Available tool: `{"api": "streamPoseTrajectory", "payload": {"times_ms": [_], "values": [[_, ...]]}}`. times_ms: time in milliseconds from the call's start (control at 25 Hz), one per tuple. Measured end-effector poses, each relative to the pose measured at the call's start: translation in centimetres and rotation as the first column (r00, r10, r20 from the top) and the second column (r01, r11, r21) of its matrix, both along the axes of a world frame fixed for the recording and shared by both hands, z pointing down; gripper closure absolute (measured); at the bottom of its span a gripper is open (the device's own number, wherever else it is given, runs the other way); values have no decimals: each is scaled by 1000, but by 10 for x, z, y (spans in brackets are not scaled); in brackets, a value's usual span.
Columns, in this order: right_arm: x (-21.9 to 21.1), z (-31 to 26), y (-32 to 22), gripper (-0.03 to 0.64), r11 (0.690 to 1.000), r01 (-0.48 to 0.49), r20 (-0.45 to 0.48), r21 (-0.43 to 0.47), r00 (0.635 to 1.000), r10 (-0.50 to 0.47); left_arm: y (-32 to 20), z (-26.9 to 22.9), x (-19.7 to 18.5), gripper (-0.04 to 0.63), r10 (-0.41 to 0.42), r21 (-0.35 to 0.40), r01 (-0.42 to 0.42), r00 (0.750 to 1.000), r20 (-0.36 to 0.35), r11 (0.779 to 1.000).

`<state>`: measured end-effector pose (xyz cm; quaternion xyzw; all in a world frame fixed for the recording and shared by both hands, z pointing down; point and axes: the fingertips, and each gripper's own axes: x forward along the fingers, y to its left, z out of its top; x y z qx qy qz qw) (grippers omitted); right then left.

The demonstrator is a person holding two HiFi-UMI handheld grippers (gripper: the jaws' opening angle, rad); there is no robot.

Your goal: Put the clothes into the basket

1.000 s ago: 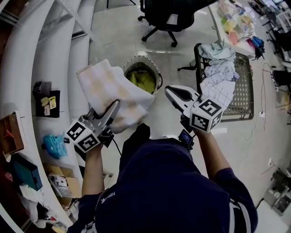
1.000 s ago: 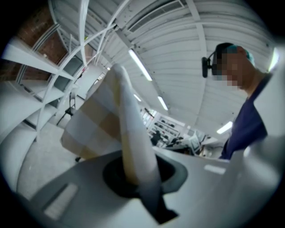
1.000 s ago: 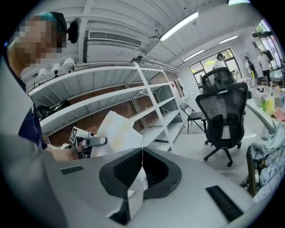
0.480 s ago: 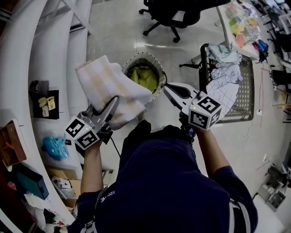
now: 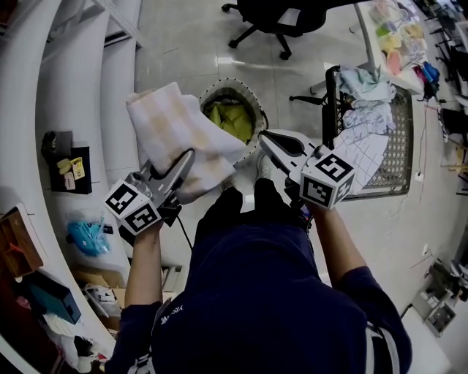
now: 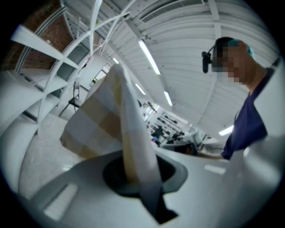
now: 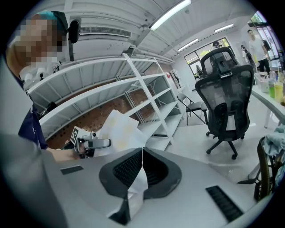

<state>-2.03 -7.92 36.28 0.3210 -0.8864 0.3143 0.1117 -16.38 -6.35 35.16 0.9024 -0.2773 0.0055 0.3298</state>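
**A:** Pale glossy floor tiles (image 5: pixel 190 44), white curved shelving (image 5: pixel 73 88) on the left. How many pieces of clothing are off the ground?

**B:** One. A single checked cloth (image 5: pixel 175 135), soft and towel-like, white with faint yellow squares, folded into a thick slab.

**A:** And where is it relative to the grippers?

**B:** There are two grippers. The left gripper (image 5: pixel 187 158) has its jaws pressed together on the cloth's lower edge, and the cloth stands up and away from its tips. The right gripper (image 5: pixel 265 139) is also closed, pinching a thin white fold that appears to be the same cloth's near corner. The cloth hangs between the two, mostly on the left side.

**A:** And the basket?

**B:** There is one round basket (image 5: pixel 256 117) with a pale rim, standing on the floor just beyond the cloth and between the two grippers. One crumpled yellow-green garment (image 5: pixel 230 120) lies inside. The held cloth is above and beside the rim, not in the basket.

**A:** What else is around?

**B:** To the right is one dark metal mesh rack (image 5: pixel 398 146) with a rumpled heap of garments (image 5: pixel 362 109) on it, bluish and white, one with a thin grid pattern. I cannot count them exactly. One black office chair (image 5: pixel 274 22) on castors stands farther back.
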Motion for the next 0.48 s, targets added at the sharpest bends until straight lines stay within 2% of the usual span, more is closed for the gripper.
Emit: {"api": "streamPoseTrajectory", "payload": {"times_ms": [480], "values": [[27, 48, -40, 607, 993, 75, -4, -90, 997, -76, -33, 38, 47, 565, -53, -79, 55, 998, 29, 995]]}}
